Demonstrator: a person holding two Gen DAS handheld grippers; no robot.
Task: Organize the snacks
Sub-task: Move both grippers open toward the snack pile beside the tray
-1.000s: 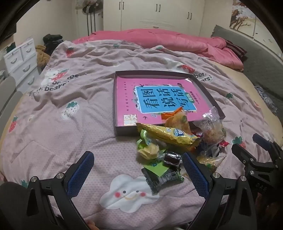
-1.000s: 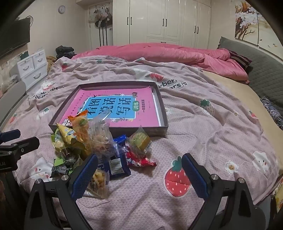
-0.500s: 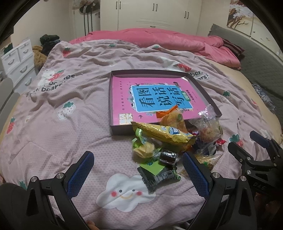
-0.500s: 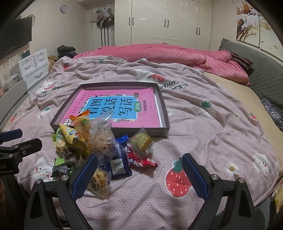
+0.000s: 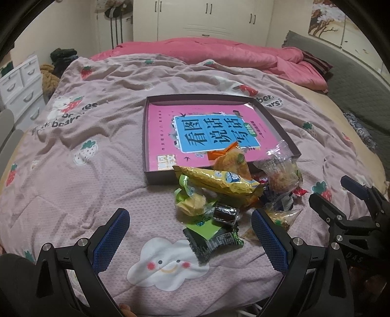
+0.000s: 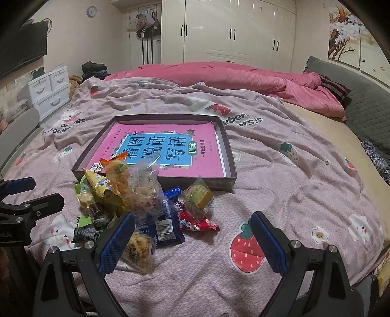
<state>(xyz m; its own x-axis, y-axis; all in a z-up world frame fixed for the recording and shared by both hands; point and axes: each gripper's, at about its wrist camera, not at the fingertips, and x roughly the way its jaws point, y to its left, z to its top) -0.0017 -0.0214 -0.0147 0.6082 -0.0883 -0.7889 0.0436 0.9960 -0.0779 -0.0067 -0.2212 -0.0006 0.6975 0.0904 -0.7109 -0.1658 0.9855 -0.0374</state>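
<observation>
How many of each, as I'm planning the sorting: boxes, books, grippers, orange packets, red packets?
box: 1
book: 1
grippers: 2, left gripper and right gripper
orange packet: 1
red packet: 1
Total: 6

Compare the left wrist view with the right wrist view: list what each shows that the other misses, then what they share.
Only the left wrist view shows the white cloud print on the blanket and the dark green packet in full, lying nearest the left gripper.

Only the right wrist view shows the wall clock, the red wrapper, the blue packet and the big strawberry print between the fingers of the right gripper.

Both show the shallow box holding the pink book, the snack pile against its near wall, the long yellow packet and both grippers open.
</observation>
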